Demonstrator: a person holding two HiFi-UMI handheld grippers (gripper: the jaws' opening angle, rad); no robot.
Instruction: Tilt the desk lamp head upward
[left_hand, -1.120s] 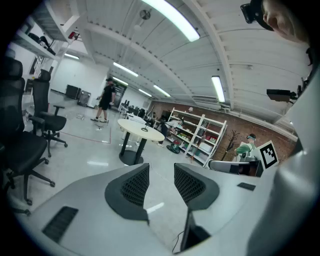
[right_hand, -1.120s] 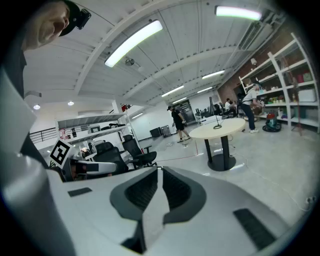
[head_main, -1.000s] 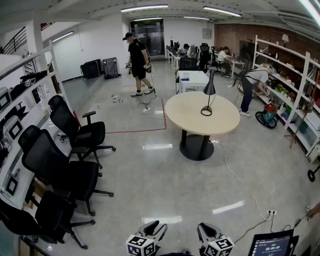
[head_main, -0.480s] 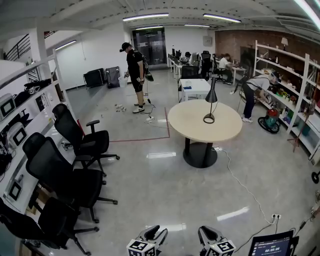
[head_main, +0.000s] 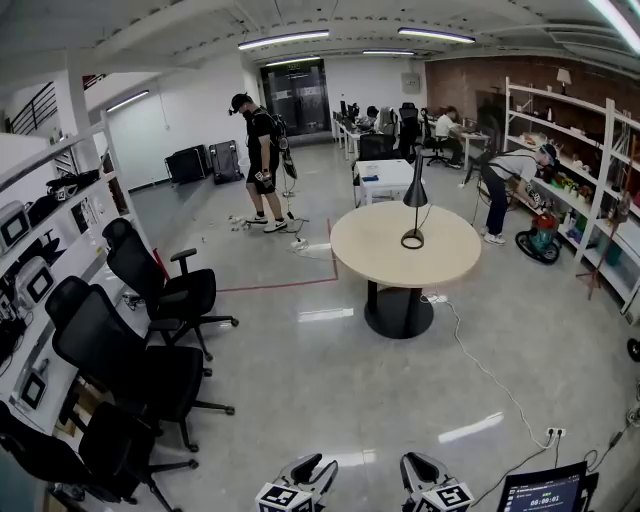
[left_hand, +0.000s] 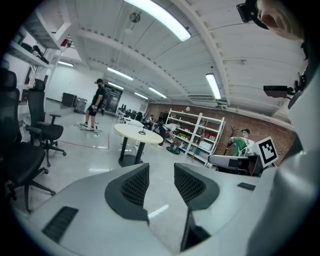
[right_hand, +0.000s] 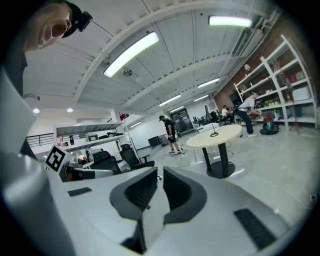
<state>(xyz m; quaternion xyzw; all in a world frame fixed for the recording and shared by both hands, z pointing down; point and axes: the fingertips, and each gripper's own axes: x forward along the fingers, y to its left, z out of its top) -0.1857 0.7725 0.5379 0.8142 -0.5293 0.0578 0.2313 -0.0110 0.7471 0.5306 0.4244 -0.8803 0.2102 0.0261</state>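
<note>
Facing the far lamp (head_main: 416, 192) with left gripper (head_main: 316, 464) wide, right gripper (head_main: 422, 464) narrow, both empty, we first needed to walk closer.

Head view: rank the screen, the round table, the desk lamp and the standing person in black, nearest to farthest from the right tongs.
1. screen, low, just right of the right tongs.
2. round table, ahead, mid-room.
3. desk lamp, on that table, past its near edge.
4. person in black, farthest, back left.
</note>
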